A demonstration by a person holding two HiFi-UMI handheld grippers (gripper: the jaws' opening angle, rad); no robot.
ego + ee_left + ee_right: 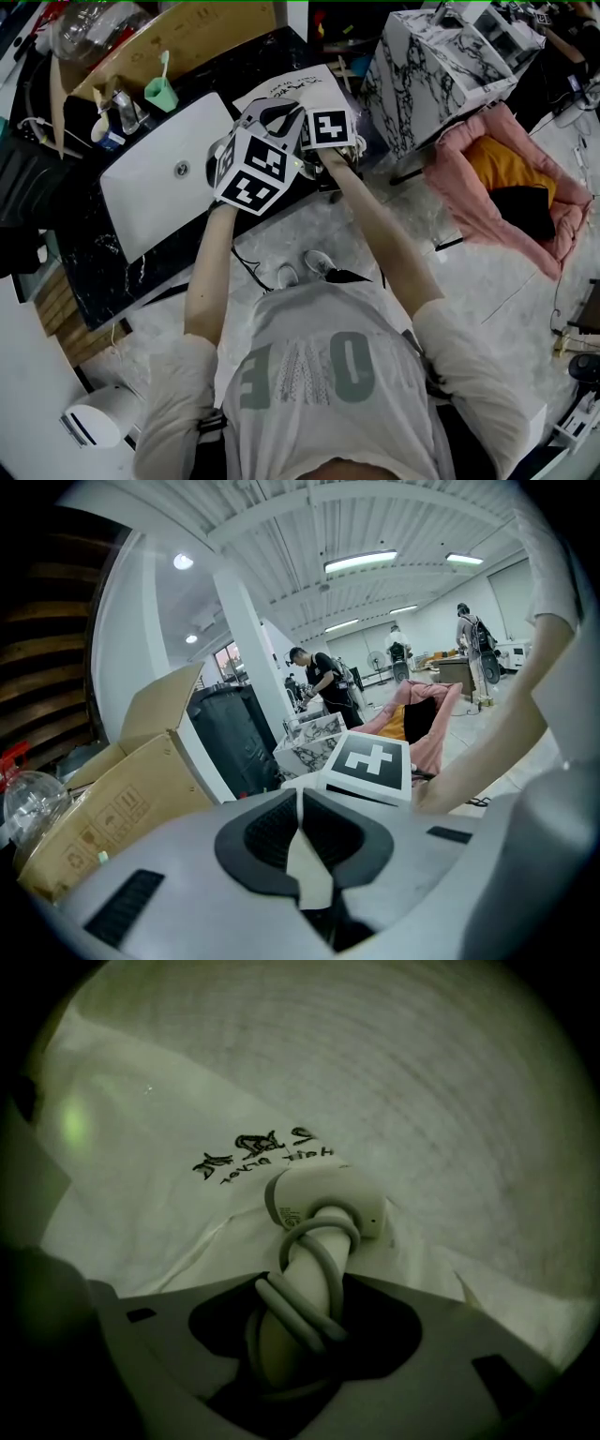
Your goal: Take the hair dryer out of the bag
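Note:
The white fabric bag (298, 86) with black print lies on the black counter (89, 248). My left gripper (300, 803) is shut on a strip of the bag's white cloth (310, 872) at its mouth; in the head view the left gripper (279, 112) sits at the bag's near edge. My right gripper (295, 1321) is down inside the bag. Its jaws are closed round the pale handle (302, 1274) of the hair dryer (323, 1199), which has its grey cord (326, 1241) wound round it. In the head view only the right gripper's marker cube (328, 129) shows.
A white sink basin (173, 178) is set in the counter left of the bag. Behind it stand a green cup (161, 92) and a cardboard box (192, 33). A marble-patterned box (441, 70) and a pink cushion (511, 178) lie to the right.

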